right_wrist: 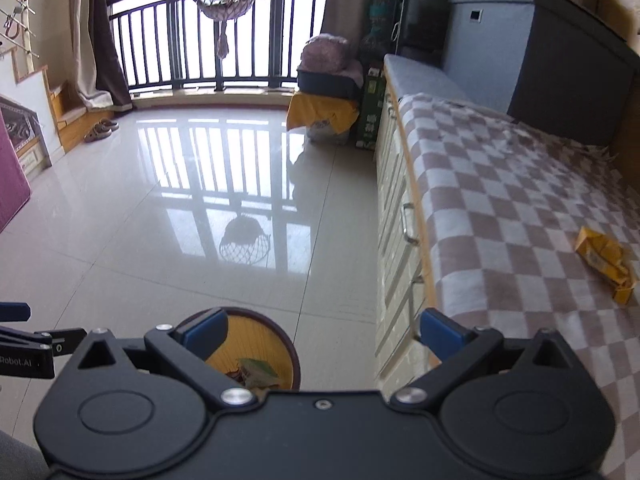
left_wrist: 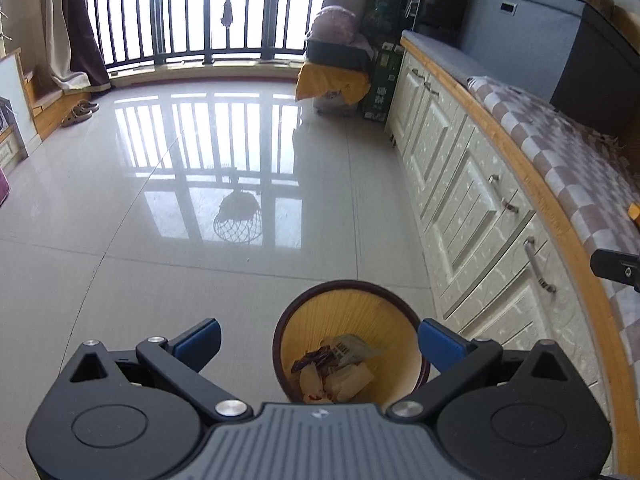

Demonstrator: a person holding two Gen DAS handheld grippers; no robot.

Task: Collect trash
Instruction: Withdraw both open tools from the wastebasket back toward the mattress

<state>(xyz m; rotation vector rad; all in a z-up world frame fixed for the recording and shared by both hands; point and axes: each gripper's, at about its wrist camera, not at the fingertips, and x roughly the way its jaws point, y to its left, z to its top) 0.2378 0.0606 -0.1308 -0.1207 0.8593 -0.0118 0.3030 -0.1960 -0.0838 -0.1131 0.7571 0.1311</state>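
Hovering above the trash bin (left_wrist: 348,344) on the floor, the left tongs (left_wrist: 320,338) are gaping empty. Wrappers (left_wrist: 332,372), perhaps snack packets, are lying inside it. The right tongs (right_wrist: 322,334) are spread empty too, while a yellow crumpled wrapper (right_wrist: 606,262) is resting on the checkered worktop (right_wrist: 520,208) near its right edge.

Floor (left_wrist: 160,200) left open — cabinet (left_wrist: 460,200) blocks right; bin (left_wrist: 348,300) mouth unobstructed.

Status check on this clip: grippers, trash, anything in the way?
Left gripper open, empty, above round yellow wastebasket holding wrappers. Right gripper open, empty. Crumpled yellow wrapper on checkered blanket, uncollected. Path clear.
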